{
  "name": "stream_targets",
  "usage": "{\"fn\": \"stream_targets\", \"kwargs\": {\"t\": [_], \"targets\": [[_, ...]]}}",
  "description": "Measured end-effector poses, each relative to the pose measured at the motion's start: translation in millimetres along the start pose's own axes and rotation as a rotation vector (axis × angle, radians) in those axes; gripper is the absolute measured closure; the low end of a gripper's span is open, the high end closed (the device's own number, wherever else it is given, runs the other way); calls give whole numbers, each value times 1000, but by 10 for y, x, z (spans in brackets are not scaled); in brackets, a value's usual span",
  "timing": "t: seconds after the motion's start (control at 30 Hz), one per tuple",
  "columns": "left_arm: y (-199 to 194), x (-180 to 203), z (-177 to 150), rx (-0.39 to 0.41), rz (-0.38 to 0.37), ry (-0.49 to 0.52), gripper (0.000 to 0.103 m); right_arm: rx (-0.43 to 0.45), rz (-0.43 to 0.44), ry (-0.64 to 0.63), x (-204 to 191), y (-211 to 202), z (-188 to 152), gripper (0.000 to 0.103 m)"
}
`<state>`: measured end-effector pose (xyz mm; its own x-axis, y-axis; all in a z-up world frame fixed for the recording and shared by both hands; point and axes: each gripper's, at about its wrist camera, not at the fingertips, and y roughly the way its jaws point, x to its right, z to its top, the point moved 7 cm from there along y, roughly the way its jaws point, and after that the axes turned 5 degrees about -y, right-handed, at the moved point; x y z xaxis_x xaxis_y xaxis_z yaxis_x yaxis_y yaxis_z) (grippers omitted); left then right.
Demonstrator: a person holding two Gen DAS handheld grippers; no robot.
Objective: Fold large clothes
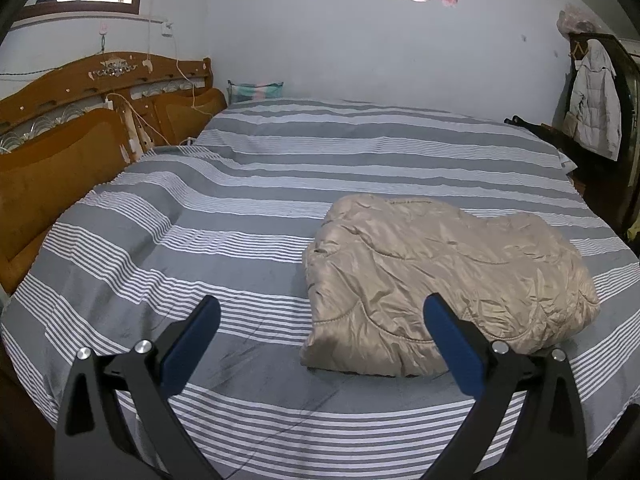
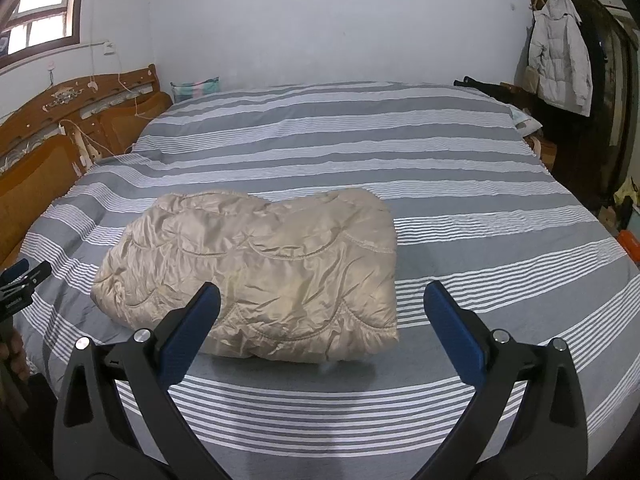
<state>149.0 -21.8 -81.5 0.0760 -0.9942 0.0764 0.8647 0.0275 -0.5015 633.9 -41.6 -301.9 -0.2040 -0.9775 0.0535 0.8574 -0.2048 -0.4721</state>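
Shiny beige quilted jacket folded into puffy crinkled bundle, lying on grey-white striped bedsheet; left gripper spread wide, holding nothing; right gripper likewise, above sheet

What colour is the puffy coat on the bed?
Shiny beige puffy coat, clearest in the right wrist view.

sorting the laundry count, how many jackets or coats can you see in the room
2: a folded beige quilted jacket lying on the striped bed, and a white puffer coat hanging by the dark wardrobe at right. Others may be hidden.
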Motion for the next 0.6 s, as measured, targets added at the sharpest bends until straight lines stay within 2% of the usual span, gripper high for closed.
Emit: {"fn": "stream_targets", "kwargs": {"t": [0.6], "targets": [[58,-79,-34,-20,31,-5,2,-5,1,6,24,1,-23,3]]}}
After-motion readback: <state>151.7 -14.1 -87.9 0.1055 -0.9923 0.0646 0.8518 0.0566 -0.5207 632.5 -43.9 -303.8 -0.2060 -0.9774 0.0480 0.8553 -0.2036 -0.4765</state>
